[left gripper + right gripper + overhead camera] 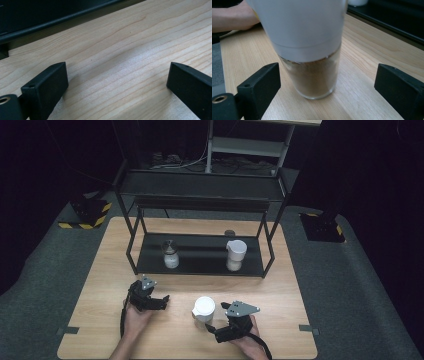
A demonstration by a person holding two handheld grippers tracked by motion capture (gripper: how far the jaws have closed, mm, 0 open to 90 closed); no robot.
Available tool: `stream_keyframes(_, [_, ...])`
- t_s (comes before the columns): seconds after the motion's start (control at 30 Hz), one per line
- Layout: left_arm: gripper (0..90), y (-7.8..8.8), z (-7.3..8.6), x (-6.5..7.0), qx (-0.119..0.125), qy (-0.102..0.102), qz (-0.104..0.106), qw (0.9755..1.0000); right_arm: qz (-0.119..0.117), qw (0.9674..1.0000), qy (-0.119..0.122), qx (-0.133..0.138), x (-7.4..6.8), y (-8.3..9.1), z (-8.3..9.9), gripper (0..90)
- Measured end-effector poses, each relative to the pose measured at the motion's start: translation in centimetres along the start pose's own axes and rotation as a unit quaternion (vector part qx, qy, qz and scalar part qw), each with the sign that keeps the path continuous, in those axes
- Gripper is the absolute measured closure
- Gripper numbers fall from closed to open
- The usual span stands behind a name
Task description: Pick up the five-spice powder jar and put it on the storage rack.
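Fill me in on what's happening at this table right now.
A person works at a wooden table with a gripper in each hand. The right gripper has its jaws open on either side of a white-capped glass jar of brown powder standing on the table, pads not touching it. The left gripper rests open over bare wood, holding nothing. Two more jars stand on the lower shelf of the black rack: a dark-topped jar at left and a white-lidded jar at right.

White-capped glass jar (pixel 309 47) of brown powder, black tongs (pixel 327 87), pale woodgrain table (pixel 100 295).
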State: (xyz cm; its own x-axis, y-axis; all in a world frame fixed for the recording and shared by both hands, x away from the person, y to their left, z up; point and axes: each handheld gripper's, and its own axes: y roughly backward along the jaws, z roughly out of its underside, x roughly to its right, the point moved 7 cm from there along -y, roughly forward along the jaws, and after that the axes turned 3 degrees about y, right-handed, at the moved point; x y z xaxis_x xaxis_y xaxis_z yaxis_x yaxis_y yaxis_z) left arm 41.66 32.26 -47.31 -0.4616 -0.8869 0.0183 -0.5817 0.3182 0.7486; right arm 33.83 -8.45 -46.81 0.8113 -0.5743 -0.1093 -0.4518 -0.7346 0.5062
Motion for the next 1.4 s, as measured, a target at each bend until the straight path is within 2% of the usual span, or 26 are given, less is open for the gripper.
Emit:
stream_keyframes(0.37, [3.6,0.0,0.0,0.0,0.000,0.000,0.000,1.0000,-0.010,0.9998,0.016,0.003,-0.5,-0.9,-0.7,8.8])
stream_keyframes(0.87, [3.6,0.0,0.0,0.0,0.000,0.000,0.000,1.0000,-0.014,0.9996,0.018,0.015,-0.8,-1.9,-1.2,12.0])
stream_keyframes(1.4, [3.6,0.0,0.0,0.0,0.000,0.000,0.000,1.0000,-0.013,0.9993,0.026,0.023,-1.0,-2.4,-1.4,21.4])
